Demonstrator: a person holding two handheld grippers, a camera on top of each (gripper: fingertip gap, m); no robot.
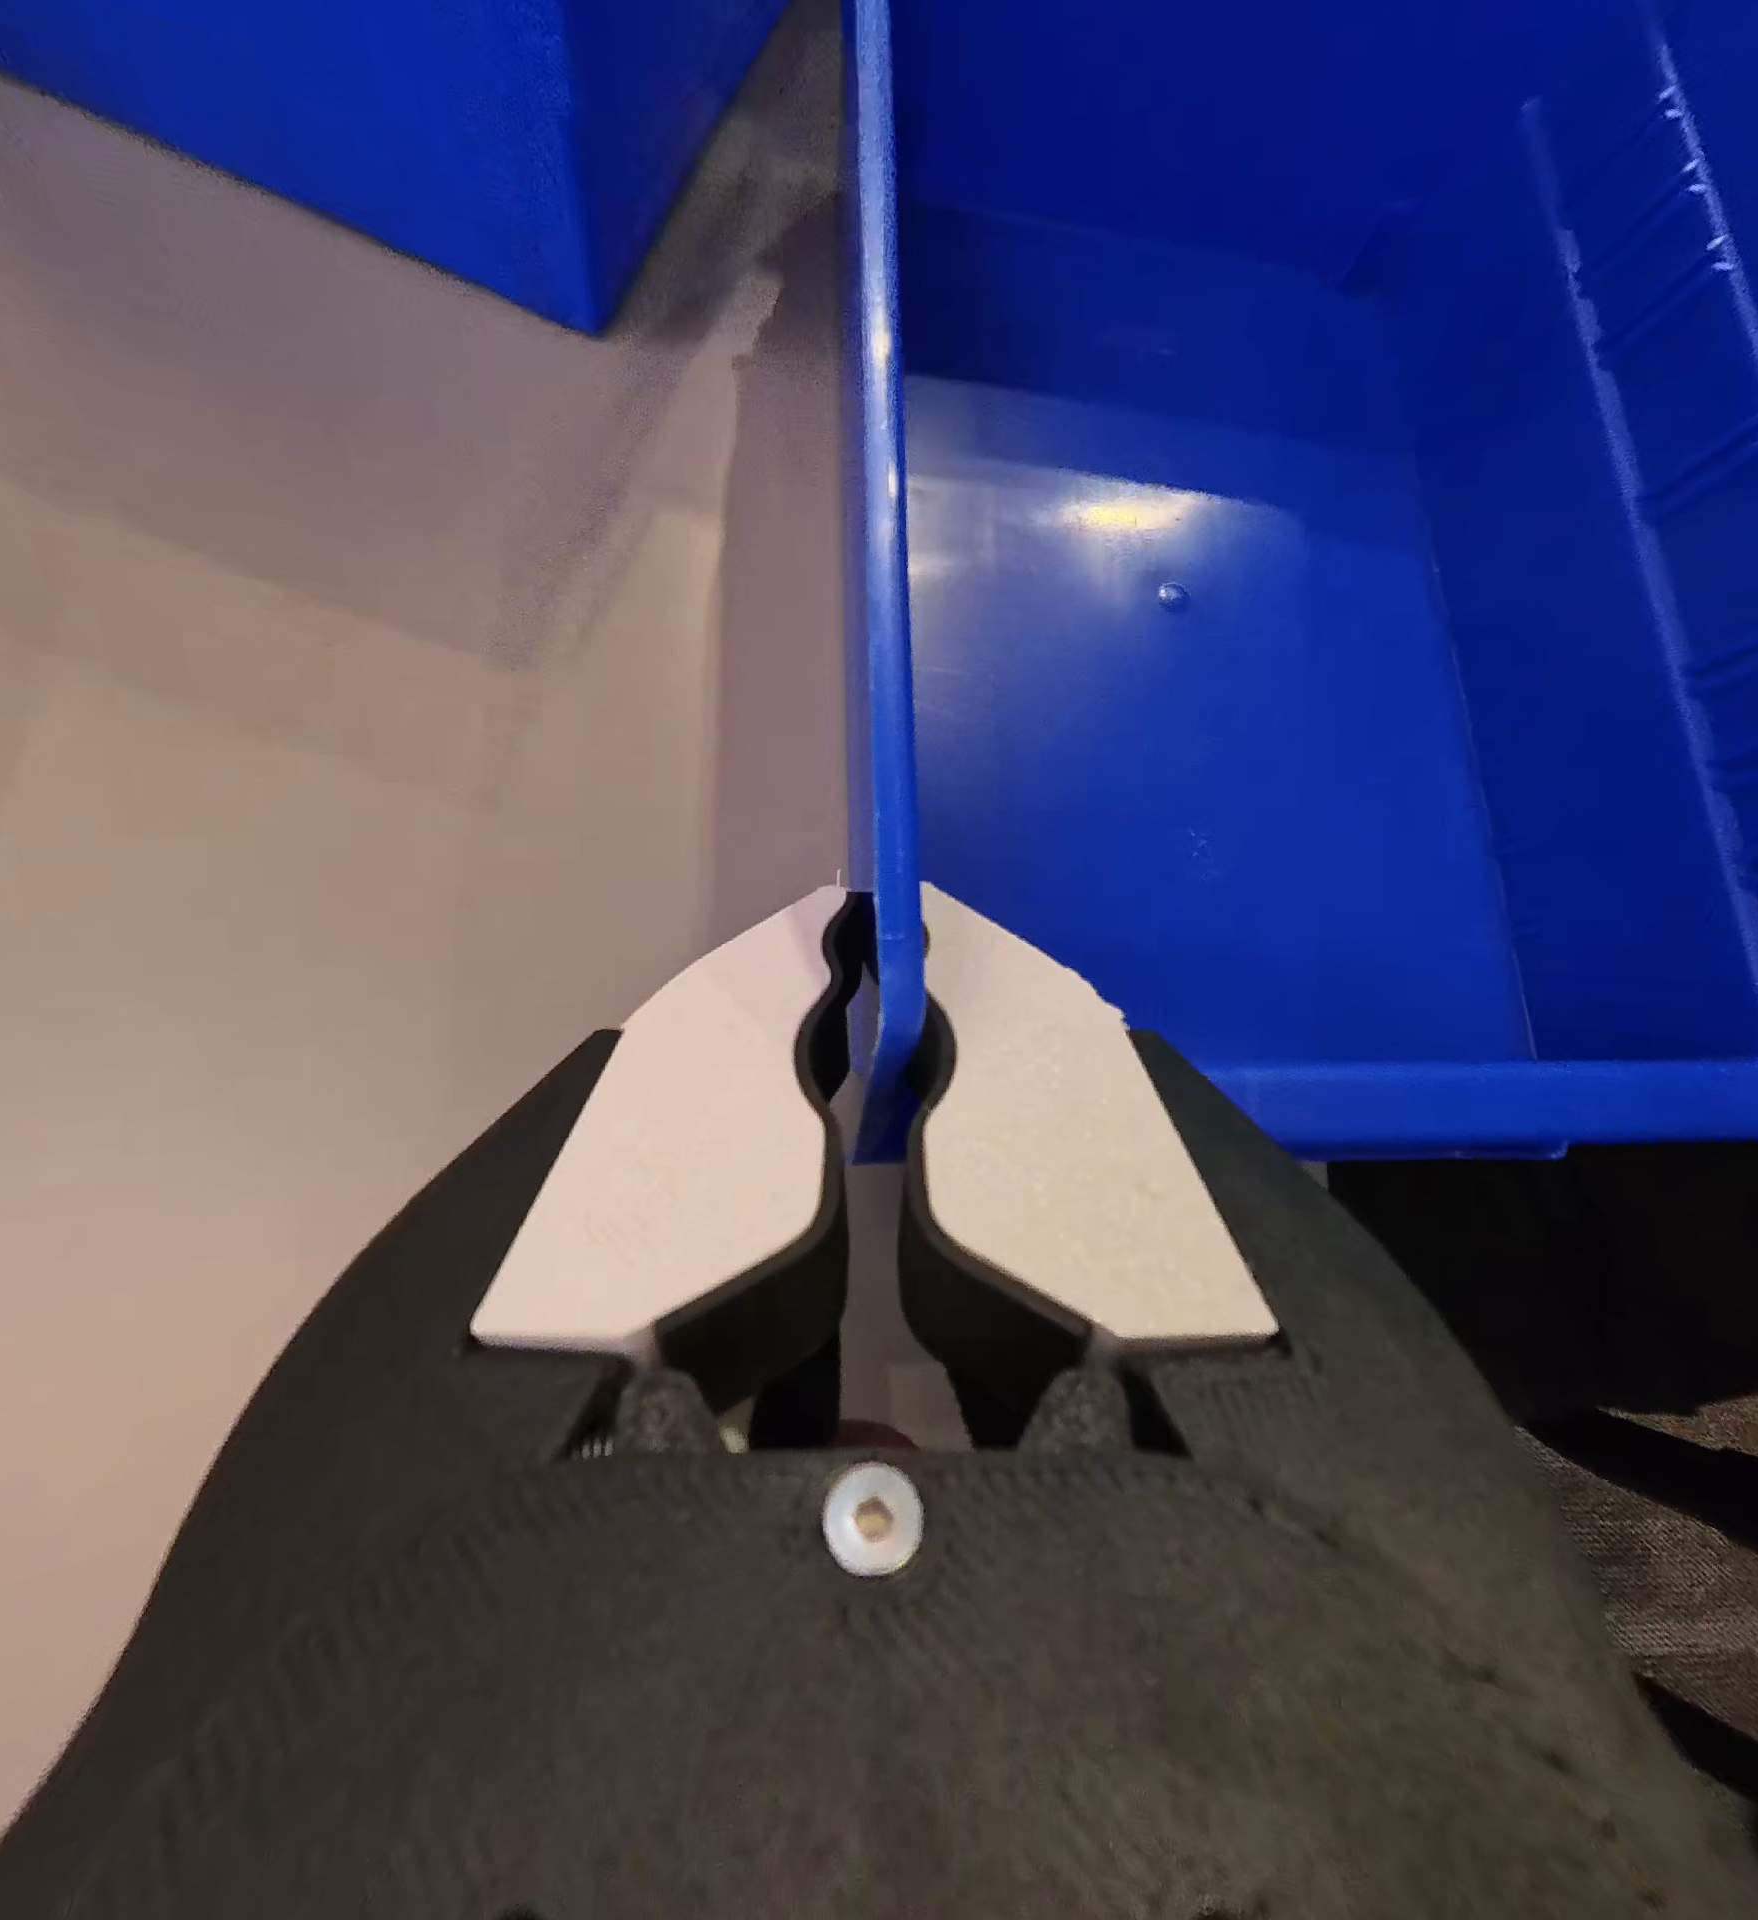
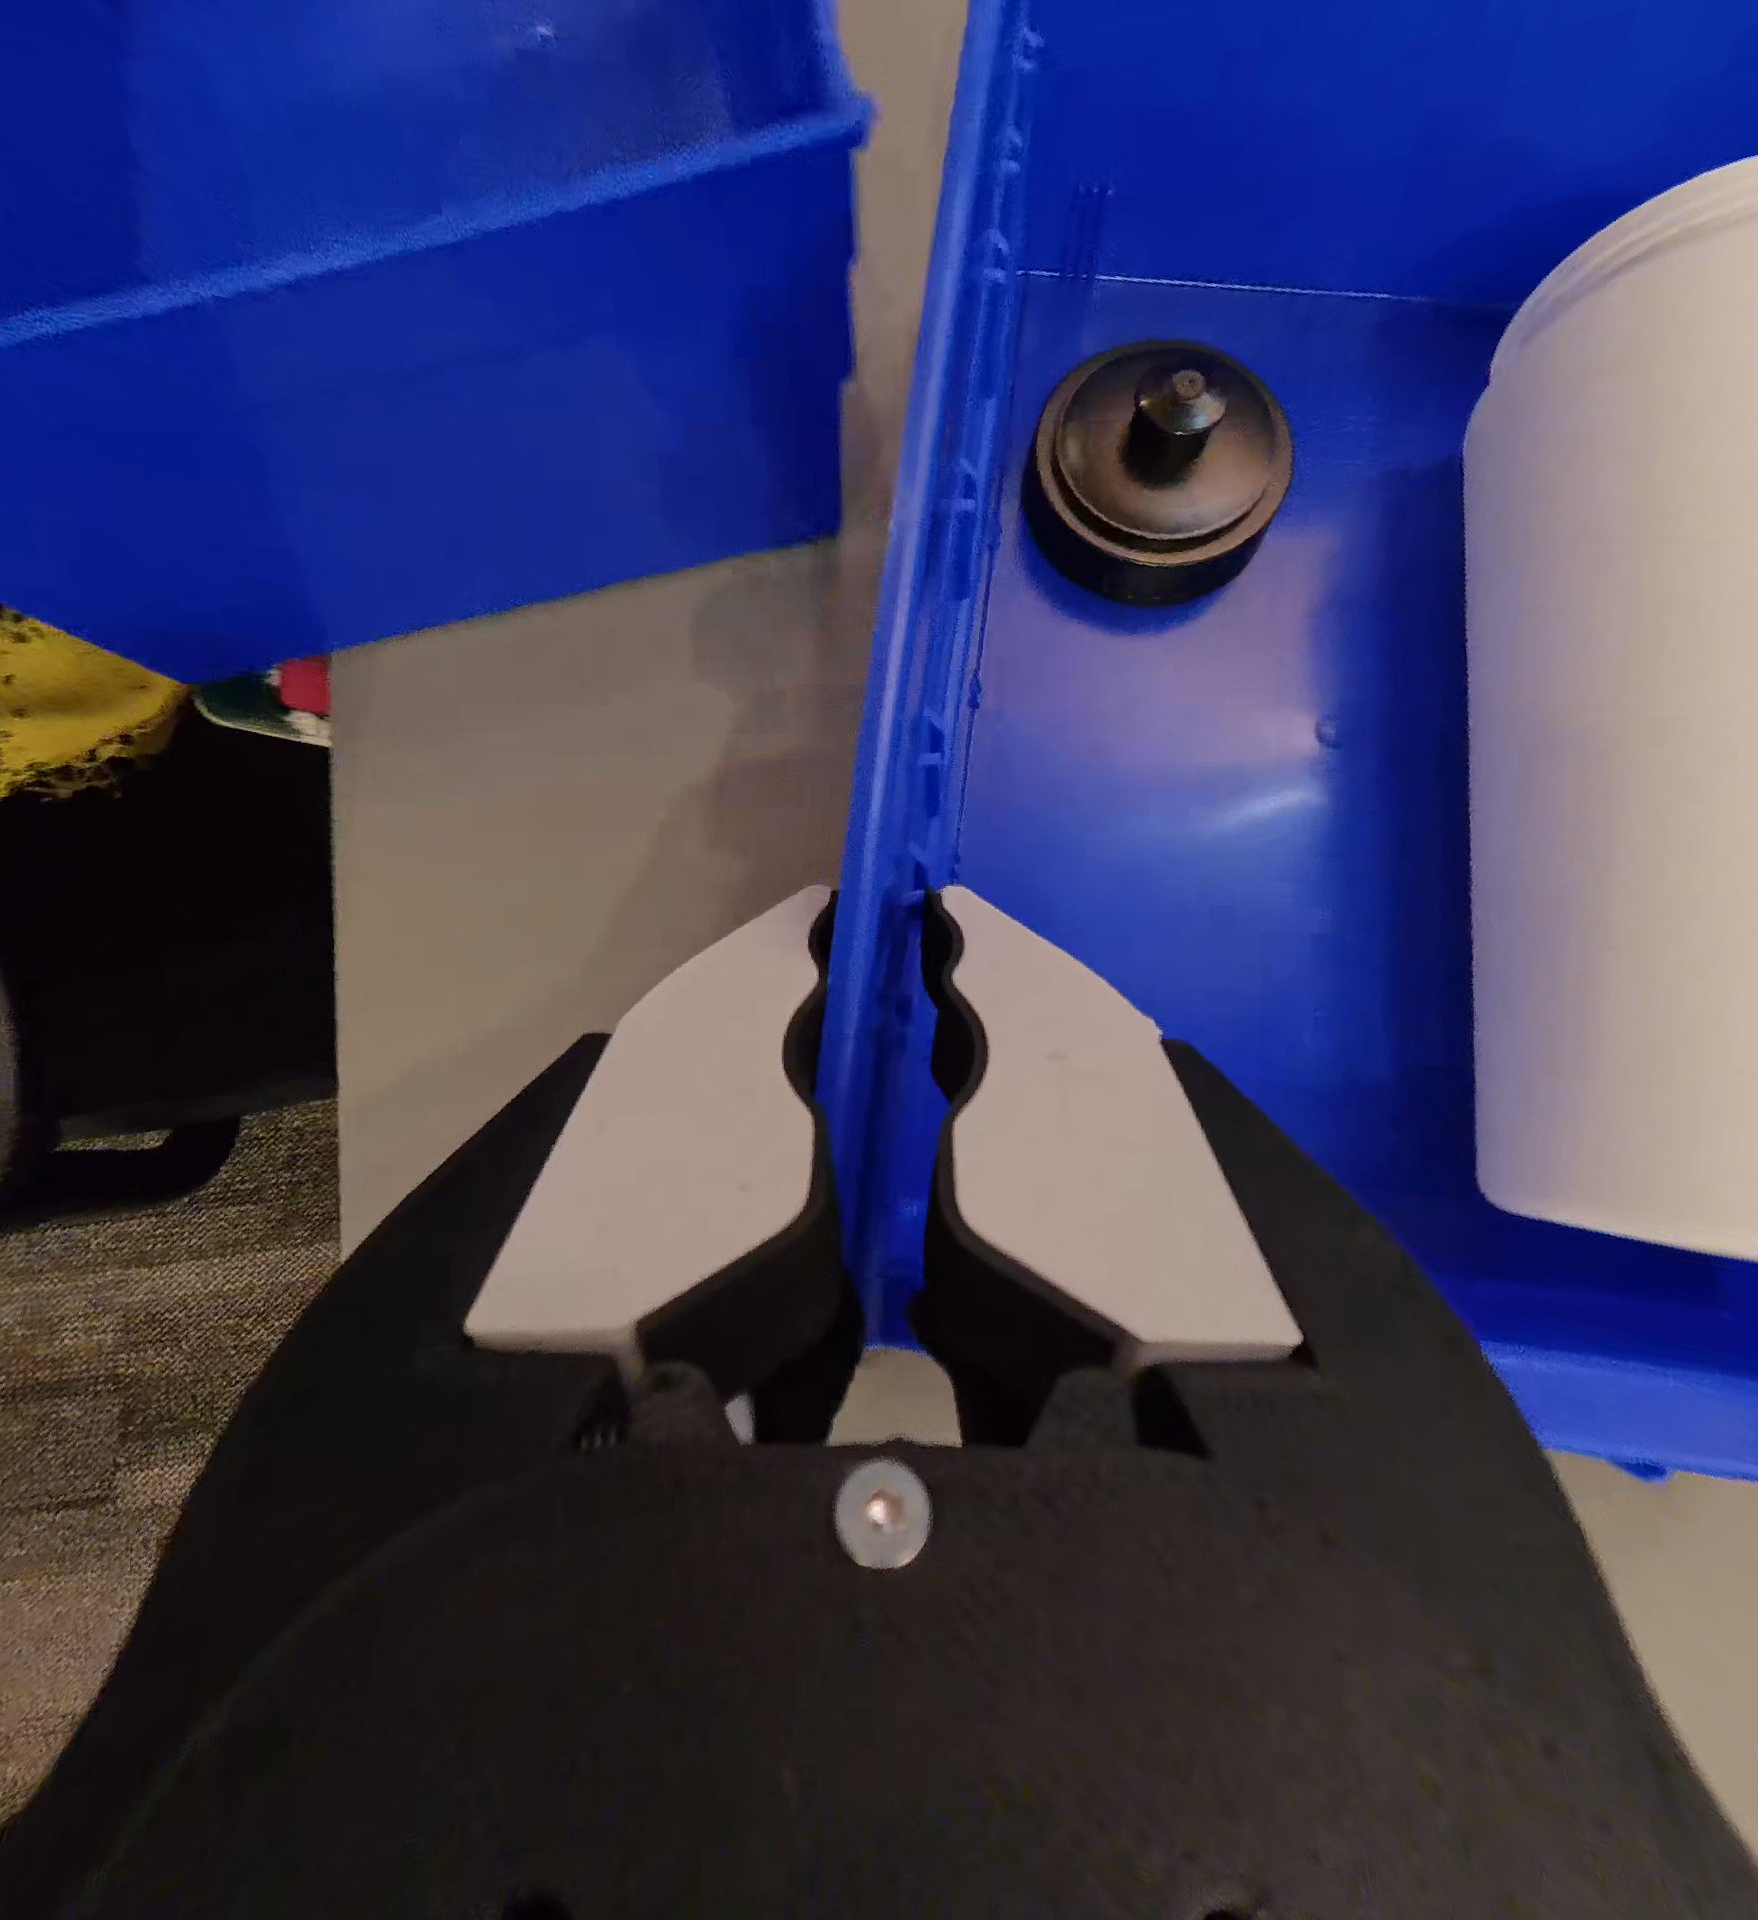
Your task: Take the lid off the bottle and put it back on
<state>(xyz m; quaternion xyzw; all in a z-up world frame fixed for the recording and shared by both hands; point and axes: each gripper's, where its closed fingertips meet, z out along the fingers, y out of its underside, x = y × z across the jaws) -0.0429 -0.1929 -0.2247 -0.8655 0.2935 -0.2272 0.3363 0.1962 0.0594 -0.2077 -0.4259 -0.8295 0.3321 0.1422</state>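
Both tongs pinch blue bin walls.
Left gripper (image 1: pixel 880 914) clamps an empty bin (image 1: pixel 1218 779); right gripper (image 2: pixel 880 904) clamps another bin (image 2: pixel 958 520), its black lid (image 2: pixel 1163 473) and white bottle (image 2: pixel 1664 727) lying ahead-right.

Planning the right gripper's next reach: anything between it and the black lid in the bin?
Yes. The right gripper is shut on the blue bin's side wall. The black lid sits beyond it on the bin floor, beside the lying white bottle. Past the wall, nothing visible blocks it.
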